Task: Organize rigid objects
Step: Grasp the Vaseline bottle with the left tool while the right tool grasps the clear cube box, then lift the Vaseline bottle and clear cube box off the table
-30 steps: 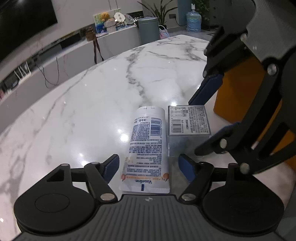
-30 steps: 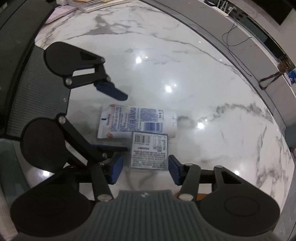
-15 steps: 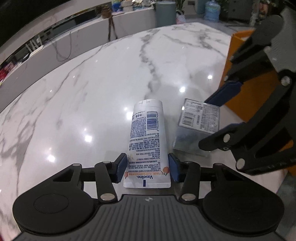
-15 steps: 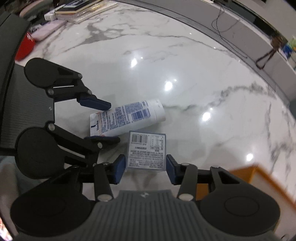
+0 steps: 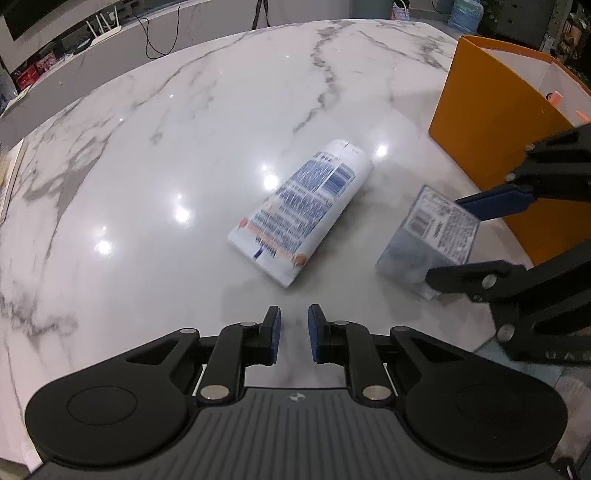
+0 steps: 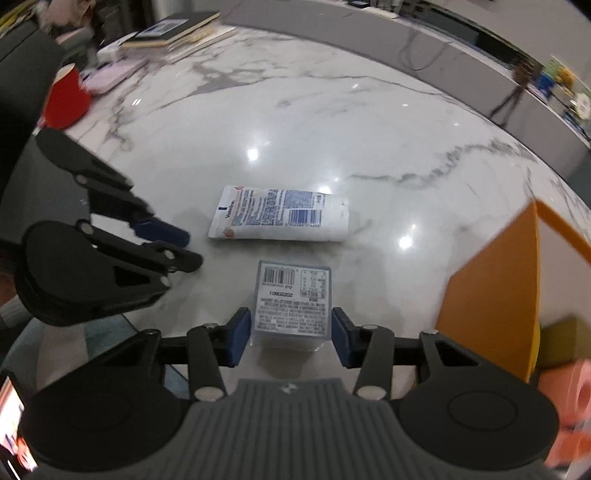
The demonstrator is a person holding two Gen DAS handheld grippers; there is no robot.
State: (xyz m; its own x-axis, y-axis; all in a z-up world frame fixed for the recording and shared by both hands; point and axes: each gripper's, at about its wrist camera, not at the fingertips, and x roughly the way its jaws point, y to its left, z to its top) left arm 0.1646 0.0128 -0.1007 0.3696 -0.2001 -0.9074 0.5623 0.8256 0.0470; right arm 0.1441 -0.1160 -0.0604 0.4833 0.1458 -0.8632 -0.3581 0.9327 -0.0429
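A white Vaseline tube (image 5: 301, 212) lies flat on the marble table (image 5: 166, 166), free of my left gripper (image 5: 293, 334), which is nearly shut, empty and pulled back from the tube's crimped end. The tube also shows in the right wrist view (image 6: 280, 218). A small clear box with a barcode label (image 6: 291, 302) sits between the blue pads of my right gripper (image 6: 291, 339), which is shut on it. In the left wrist view the box (image 5: 430, 240) looks lifted and tilted beside the right gripper (image 5: 476, 240).
An orange bin (image 5: 498, 147) with a white inside stands at the table's right side; it also shows in the right wrist view (image 6: 498, 288). A red cup (image 6: 66, 98), a pink case and stacked books (image 6: 173, 31) sit at the table's far left edge.
My left gripper has slipped off the Vaseline tube, backed away and closed further; the tube now lies angled. My right gripper has closed on the box and moved it toward the orange bin.
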